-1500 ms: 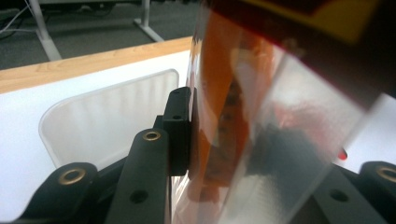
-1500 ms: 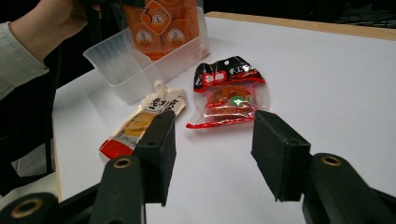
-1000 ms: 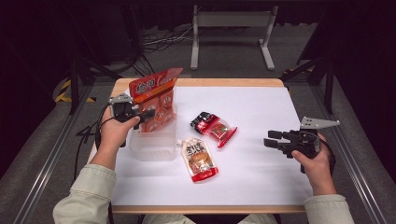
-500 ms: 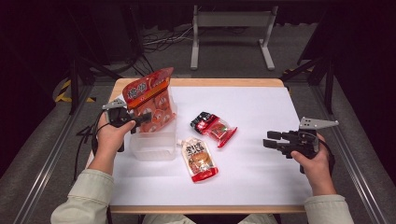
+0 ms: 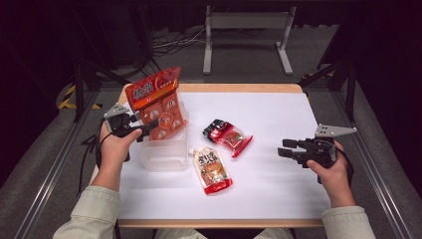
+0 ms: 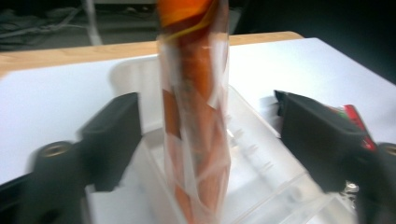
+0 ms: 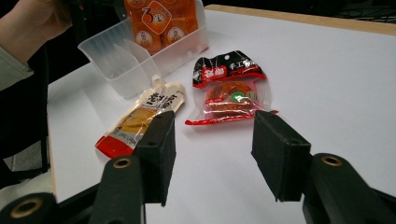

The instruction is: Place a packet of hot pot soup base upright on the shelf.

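Observation:
An orange snack bag [image 5: 158,102] [image 6: 196,121] [image 7: 161,21] stands upright in the far end of a clear plastic container [image 5: 164,154] [image 6: 261,154] [image 7: 116,56]. My left gripper [image 5: 151,126] [image 6: 205,135] straddles the bag's lower part. Its jaws have just been opening, and a gap now shows on each side of the bag. At the table's right, my right gripper [image 5: 284,148] [image 7: 212,144] hovers open with nothing between its jaws, pointing at a red-and-black packet [image 5: 226,135] [image 7: 231,88].
A cream pouch with a red bottom [image 5: 211,169] [image 7: 140,116] lies flat just right of the container. The white sheet [image 5: 278,114] covers a wooden table. Metal rails run along the floor on both sides, and a stand is behind the table.
The left jaws have spread off the orange bag, which now stands on its own in the container. The left hand shifted slightly left. The right hand stayed put.

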### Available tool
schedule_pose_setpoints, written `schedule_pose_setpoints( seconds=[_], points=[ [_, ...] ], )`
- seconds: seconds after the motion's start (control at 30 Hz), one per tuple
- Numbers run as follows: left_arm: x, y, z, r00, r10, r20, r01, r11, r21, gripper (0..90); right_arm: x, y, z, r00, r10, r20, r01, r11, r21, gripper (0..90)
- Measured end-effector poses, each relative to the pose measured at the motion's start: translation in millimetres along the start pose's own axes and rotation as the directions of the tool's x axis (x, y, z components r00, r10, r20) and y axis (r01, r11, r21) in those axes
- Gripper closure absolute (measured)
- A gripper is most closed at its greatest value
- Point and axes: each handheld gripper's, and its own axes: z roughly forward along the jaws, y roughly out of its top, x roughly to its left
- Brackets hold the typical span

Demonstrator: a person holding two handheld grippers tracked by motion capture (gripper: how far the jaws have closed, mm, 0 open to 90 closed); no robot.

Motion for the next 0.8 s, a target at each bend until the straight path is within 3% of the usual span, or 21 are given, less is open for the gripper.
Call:
schedule_pose_setpoints(
  seconds=[0.17,0.37,0.43,0.53,0.63,0.67,0.8],
  points=[
    [-1.7,-1.5,-20.4,0.9991,0.018,-0.038,-0.019,0.9995,-0.025,9.7,-1.1,1.8,-0.8,0.9993,-0.005,0.037,0.005,1.0,0.009,49.8],
    [-8.1,-7.2,-40.0,0.9994,0.035,-0.007,-0.035,0.9989,-0.03,9.9,-2.5,4.1,-1.4,0.9984,-0.001,0.057,0.0,1.0,0.012,49.8],
    [-14.2,-10.4,-47.6,0.9976,0.069,0.009,-0.069,0.9973,-0.025,9.9,-3.4,7.6,-0.3,0.9978,-0.01,0.066,0.008,1.0,0.019,49.7],
    [-17.7,-13.8,-52.1,0.9978,0.061,0.025,-0.06,0.9974,-0.039,9.6,-3.1,10.3,1.6,0.9976,-0.017,0.067,0.015,0.999,0.028,49.5],
    [-23.5,-15.9,-54.4,0.9959,0.08,0.043,-0.079,0.9967,-0.021,9.0,-1.0,16.9,7.0,0.9973,-0.034,0.065,0.031,0.999,0.044,48.7],
    [-27.5,-17.1,-57.1,0.9946,0.079,0.067,-0.078,0.9967,-0.022,8.9,-0.7,18.9,8.8,0.9969,-0.041,0.067,0.038,0.998,0.047,47.7],
    [-32.3,-16.6,-60.7,0.9924,0.078,0.095,-0.075,0.9966,-0.036,8.7,0.0,25.7,15.2,0.996,-0.056,0.07,0.052,0.997,0.056,47.5]
  ],
)
